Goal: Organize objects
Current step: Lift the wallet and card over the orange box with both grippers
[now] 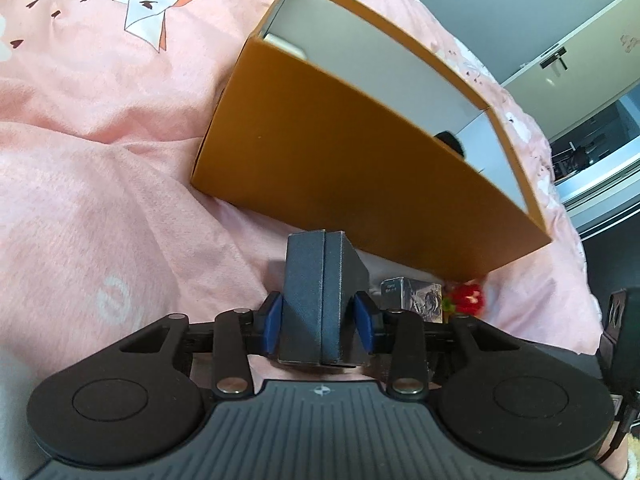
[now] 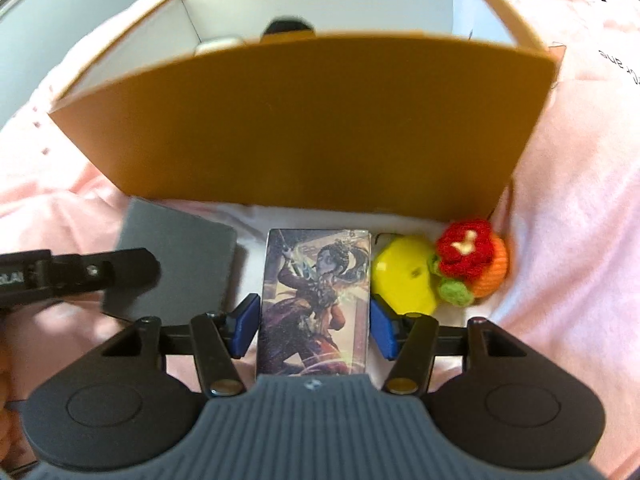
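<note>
One open orange cardboard box (image 2: 304, 120) sits on the pink bedsheet (image 1: 100, 200); it is the landmark. Left gripper (image 1: 320, 320) clamps one dark grey flat case (image 1: 320, 296) edge-up, just in front of the box wall. Right gripper (image 2: 314, 324) pinches one illustrated card case (image 2: 316, 300), also in front of the box. Right of it: one yellow plastic lump (image 2: 404, 276) and one crocheted red-orange toy (image 2: 472, 264). Inside the box, possibly two items (one white, one black), mostly hidden.

Orange box (image 2: 304, 120): matt cardboard, white inside. Dark case (image 1: 320, 292): fine-grain matt. Card block (image 2: 316, 300): glossy clear plastic. Flower (image 2: 468, 256): crochet yarn. Pink blanket (image 1: 100, 160): fuzzy cloth.
</note>
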The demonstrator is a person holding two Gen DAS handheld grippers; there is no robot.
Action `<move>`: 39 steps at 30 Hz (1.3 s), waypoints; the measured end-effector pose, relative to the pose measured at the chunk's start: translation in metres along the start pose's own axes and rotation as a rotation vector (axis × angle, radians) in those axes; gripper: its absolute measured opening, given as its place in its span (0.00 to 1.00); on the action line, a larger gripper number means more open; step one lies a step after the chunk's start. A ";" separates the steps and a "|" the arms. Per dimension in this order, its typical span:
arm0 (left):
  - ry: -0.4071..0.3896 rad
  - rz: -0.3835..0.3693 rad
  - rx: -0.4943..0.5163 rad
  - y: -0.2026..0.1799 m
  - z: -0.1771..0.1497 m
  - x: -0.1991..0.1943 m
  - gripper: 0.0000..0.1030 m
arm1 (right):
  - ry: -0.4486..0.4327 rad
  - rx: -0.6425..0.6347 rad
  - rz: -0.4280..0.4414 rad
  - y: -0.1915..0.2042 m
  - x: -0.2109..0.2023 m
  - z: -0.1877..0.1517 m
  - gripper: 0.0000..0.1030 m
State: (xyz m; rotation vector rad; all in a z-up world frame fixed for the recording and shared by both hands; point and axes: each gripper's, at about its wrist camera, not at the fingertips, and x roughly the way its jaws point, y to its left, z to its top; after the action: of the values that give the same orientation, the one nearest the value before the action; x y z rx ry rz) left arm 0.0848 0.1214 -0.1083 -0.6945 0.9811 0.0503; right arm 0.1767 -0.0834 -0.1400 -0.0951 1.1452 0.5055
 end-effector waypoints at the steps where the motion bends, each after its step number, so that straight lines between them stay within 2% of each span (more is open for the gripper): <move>1: -0.001 -0.006 -0.002 -0.001 -0.001 -0.002 0.41 | -0.010 0.013 0.016 -0.003 -0.006 0.000 0.58; 9: -0.036 -0.112 0.010 -0.023 0.003 -0.039 0.41 | -0.087 0.132 0.187 -0.035 -0.064 0.003 0.58; 11: -0.065 -0.143 0.023 -0.032 0.009 -0.053 0.41 | -0.114 0.149 0.226 -0.035 -0.083 -0.006 0.58; 14: -0.120 -0.183 0.053 -0.044 0.022 -0.076 0.41 | -0.183 0.142 0.276 -0.044 -0.119 0.000 0.58; 18: -0.191 -0.197 0.123 -0.069 0.051 -0.092 0.41 | -0.275 0.092 0.301 -0.022 -0.138 0.031 0.58; 21: -0.245 -0.196 0.160 -0.083 0.082 -0.091 0.41 | -0.319 0.057 0.294 -0.027 -0.151 0.054 0.58; 24: -0.250 -0.173 0.181 -0.094 0.116 -0.069 0.41 | -0.348 0.043 0.259 -0.027 -0.136 0.086 0.58; 29: -0.162 -0.111 0.148 -0.087 0.166 0.004 0.41 | -0.357 0.048 0.214 -0.033 -0.099 0.138 0.58; 34: -0.076 -0.061 0.104 -0.066 0.186 0.069 0.41 | -0.307 0.043 0.178 -0.037 -0.055 0.176 0.58; 39: -0.020 -0.041 0.105 -0.053 0.192 0.099 0.41 | -0.235 0.038 0.156 -0.042 -0.011 0.192 0.58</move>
State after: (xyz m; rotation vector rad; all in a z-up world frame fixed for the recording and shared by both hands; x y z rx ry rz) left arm 0.3025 0.1610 -0.0885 -0.6165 0.9435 -0.0305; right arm 0.3536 -0.0624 -0.0567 0.0859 0.9357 0.6160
